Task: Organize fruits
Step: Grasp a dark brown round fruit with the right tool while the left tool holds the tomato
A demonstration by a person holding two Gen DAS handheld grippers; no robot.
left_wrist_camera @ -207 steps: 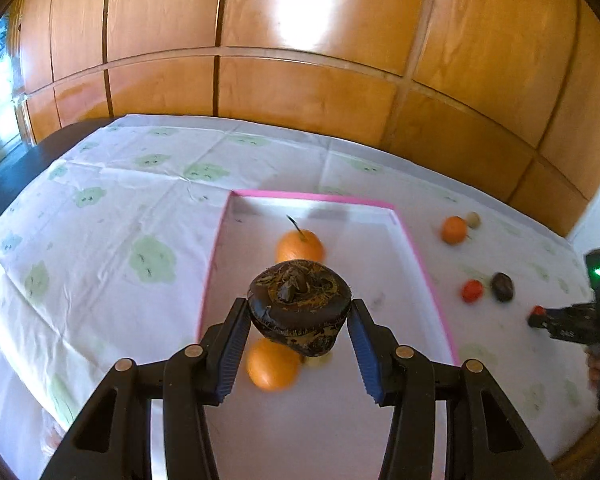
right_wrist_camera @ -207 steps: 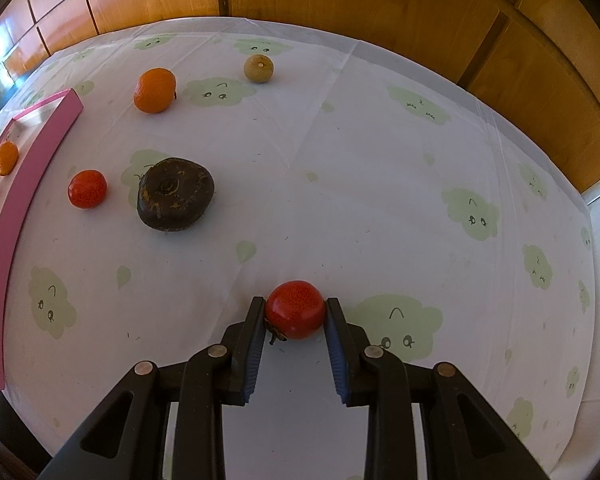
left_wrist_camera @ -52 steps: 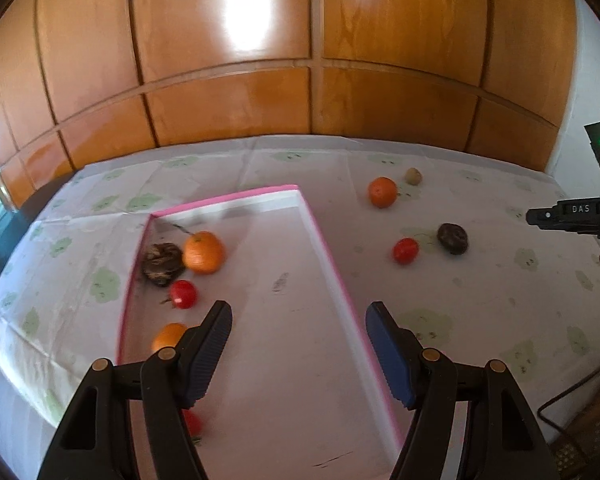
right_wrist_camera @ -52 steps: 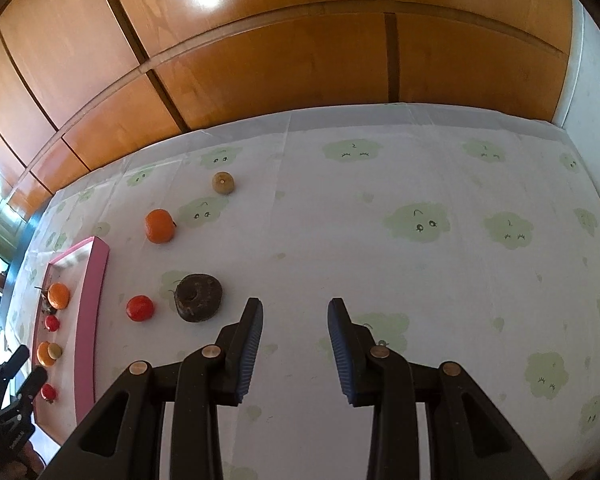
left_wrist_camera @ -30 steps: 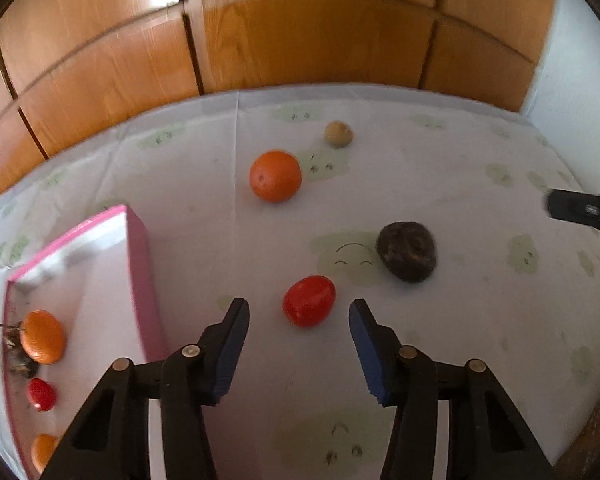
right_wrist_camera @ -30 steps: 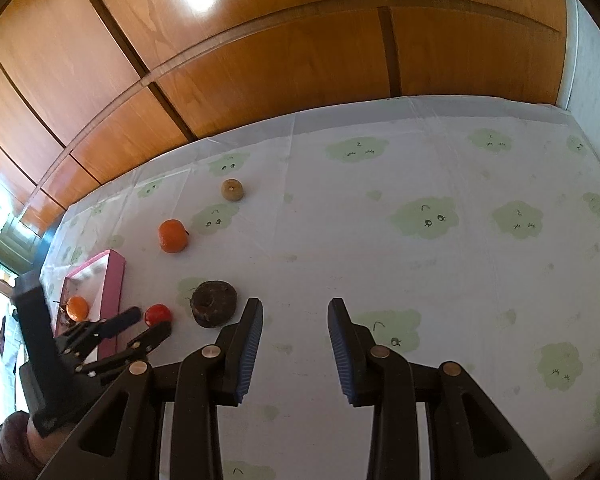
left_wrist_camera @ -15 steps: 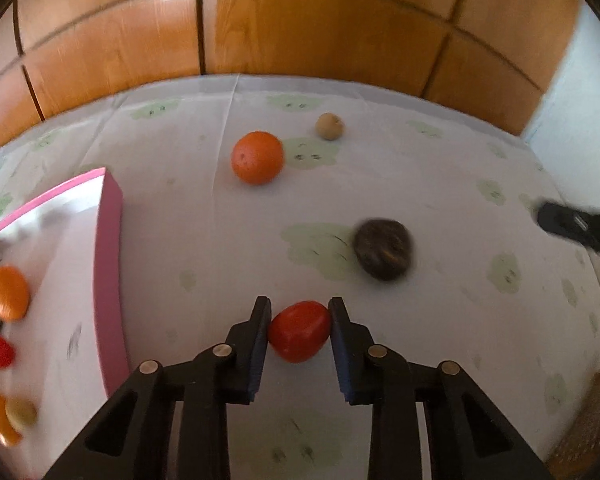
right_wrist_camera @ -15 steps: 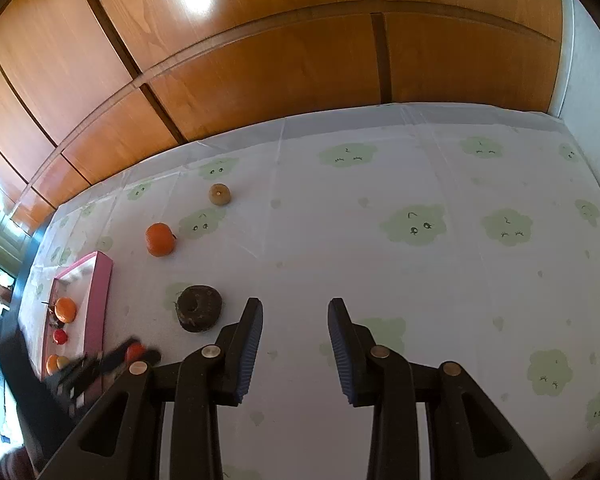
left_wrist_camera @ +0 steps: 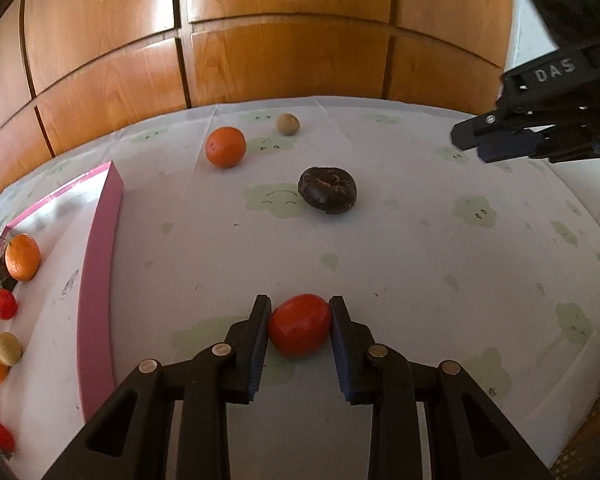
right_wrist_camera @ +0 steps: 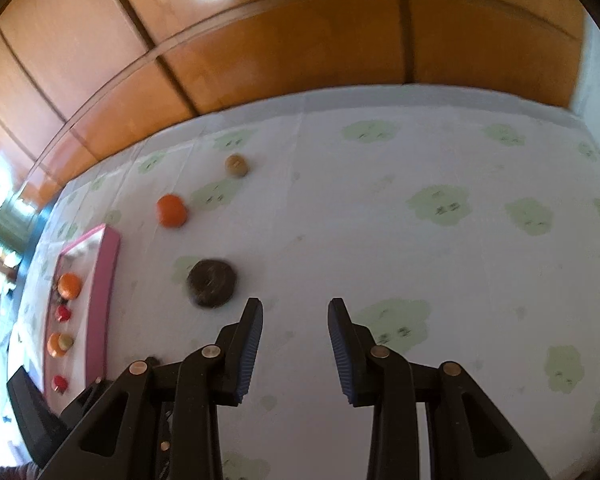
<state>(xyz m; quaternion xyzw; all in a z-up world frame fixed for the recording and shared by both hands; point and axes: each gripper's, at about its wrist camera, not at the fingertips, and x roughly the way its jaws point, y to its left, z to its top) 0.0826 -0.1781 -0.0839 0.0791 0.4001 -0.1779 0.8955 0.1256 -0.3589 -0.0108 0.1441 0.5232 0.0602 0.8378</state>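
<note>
Wood panels back a cloud-print worktop [left_wrist_camera: 420,260]; in the left wrist view the left hand-held gripper [left_wrist_camera: 300,330] is clamped on a red tomato [left_wrist_camera: 299,324], right of the pink tray [left_wrist_camera: 100,240]. In the right wrist view the right hand-held gripper [right_wrist_camera: 295,328] hangs with fingers apart and bare, near a dark fruit [right_wrist_camera: 211,283].

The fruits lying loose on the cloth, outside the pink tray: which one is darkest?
The dark brown fruit, round with a dimpled top. It lies between the orange and the red tomato held in the left gripper; a small tan fruit sits farthest back.
</note>
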